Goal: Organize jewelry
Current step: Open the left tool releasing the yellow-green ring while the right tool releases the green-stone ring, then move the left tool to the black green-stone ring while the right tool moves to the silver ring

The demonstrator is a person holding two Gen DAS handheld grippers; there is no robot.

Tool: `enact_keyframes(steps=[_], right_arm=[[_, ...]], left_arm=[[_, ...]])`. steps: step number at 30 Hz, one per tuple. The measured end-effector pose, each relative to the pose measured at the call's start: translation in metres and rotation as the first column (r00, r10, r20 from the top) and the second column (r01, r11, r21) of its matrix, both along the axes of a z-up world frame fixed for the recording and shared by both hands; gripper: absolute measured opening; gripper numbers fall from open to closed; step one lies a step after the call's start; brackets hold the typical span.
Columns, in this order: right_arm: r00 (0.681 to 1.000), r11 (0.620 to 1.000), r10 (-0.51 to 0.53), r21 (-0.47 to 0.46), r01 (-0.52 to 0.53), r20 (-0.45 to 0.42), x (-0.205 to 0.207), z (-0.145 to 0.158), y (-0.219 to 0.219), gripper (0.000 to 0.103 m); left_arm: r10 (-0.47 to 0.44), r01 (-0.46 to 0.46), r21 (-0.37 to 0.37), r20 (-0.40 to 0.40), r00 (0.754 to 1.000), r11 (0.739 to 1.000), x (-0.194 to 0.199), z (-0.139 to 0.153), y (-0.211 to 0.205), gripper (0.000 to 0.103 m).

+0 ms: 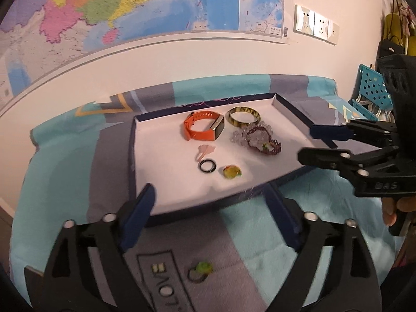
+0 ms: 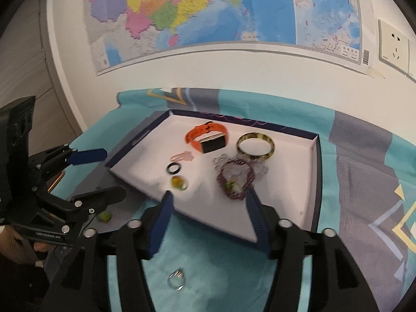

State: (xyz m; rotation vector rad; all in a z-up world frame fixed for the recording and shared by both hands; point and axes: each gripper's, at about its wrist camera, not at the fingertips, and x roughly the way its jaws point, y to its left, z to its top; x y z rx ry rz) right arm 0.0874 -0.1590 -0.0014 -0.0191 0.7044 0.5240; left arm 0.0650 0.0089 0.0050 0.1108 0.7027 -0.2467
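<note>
Green-stone ring (image 1: 200,273) and silver ring (image 2: 176,280) lie under my left claw (image 1: 210,208) and right claw (image 2: 210,215), both spread apart, empty.

Both views are evenly and fairly brightly lit by soft indoor light, with a slightly warm, pinkish cast on the white floor of the tray (image 1: 166,182). Shadows around the tray are faint and short; nothing throws a hard edge. No strong glare shows, only small bright spots on the round metal studs near the bottom of each view. Fisheye distortion is heavy: above the tray, the lower border of the wall map (image 2: 197,10) bows into an arc, and black vignette fills the corners. Below the tray, the near cloth, a green ring (image 1: 201,270) and a silver ring (image 2: 176,280) are smeared by blur.
</note>
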Motion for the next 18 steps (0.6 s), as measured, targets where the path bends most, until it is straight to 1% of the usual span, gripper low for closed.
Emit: enact_keyframes(steps=[2, 5, 9, 12, 14, 18], right_arm=[[1.000, 1.000, 0.011, 0.004, -0.011, -0.004, -0.010, -0.001, 0.001, 0.062], [1.000, 1.000, 0.014, -0.002, -0.014, -0.014, -0.021, -0.007, 0.002, 0.066], [0.998, 1.000, 0.014, -0.002, -0.014, -0.054, -0.033, -0.021, 0.001, 0.066], [0.997, 1.000, 0.015, -0.001, -0.015, -0.079, -0.039, -0.029, 0.001, 0.066], [0.996, 1.000, 0.013, -0.010, -0.014, -0.089, -0.044, -0.033, 0.002, 0.066], [0.994, 1.000, 0.012, -0.020, -0.014, -0.104, -0.051, -0.039, 0.005, 0.066]], left_arm=[[0.010, -0.010, -0.005, 0.013, 1.000, 1.000, -0.011, 0.001, 0.009, 0.090], [0.029, -0.029, -0.017, 0.010, 1.000, 0.999, -0.025, -0.001, 0.026, 0.090], [0.041, -0.041, -0.012, -0.002, 0.999, 0.999, -0.041, -0.007, 0.041, 0.088], [0.039, -0.039, -0.001, -0.024, 0.999, 0.999, -0.050, -0.015, 0.046, 0.086], [0.040, -0.040, -0.001, -0.043, 0.998, 0.999, -0.052, -0.021, 0.049, 0.081], [0.044, -0.045, -0.017, -0.085, 0.995, 0.999, -0.051, -0.031, 0.055, 0.075]])
